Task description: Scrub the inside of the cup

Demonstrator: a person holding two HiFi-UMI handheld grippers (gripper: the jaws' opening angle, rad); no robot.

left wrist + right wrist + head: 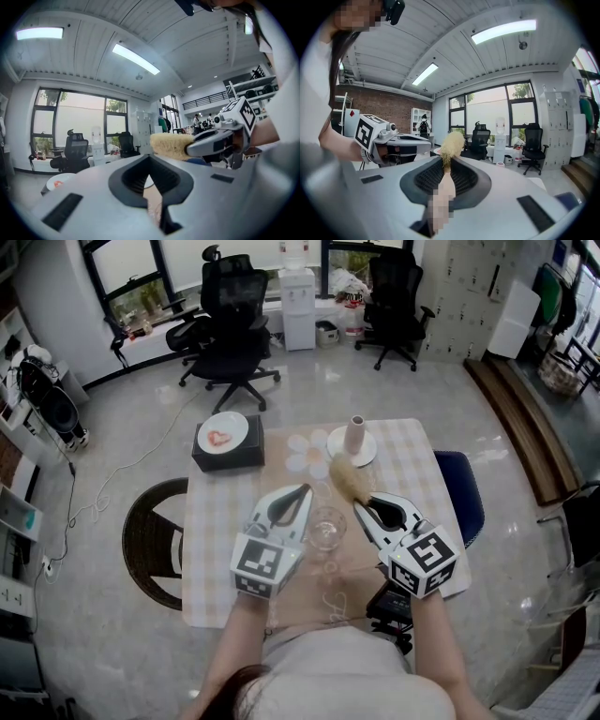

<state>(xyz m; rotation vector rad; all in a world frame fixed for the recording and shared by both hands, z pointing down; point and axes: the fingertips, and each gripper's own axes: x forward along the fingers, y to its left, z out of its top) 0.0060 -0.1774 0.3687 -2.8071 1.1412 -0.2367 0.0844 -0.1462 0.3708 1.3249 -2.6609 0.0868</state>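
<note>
A clear glass cup (326,527) stands on the checked tablecloth (412,460), between my two grippers. My left gripper (306,489) hovers just left of the cup with its jaws shut and nothing visibly held. In the left gripper view the left gripper (149,159) shows only a thin slit between its pads. My right gripper (361,506) is shut on the handle of a brush, whose straw-coloured bristle head (345,480) points away above the cup's far side. The brush head (452,142) sticks out past the right gripper (446,160); the handle is partly masked.
A pale cup on a white saucer (354,439) stands at the table's far side beside flower-shaped coasters (306,452). A plate (222,432) rests on a black box at the far left corner. A dark round chair (150,540) sits left, a blue seat (464,495) right.
</note>
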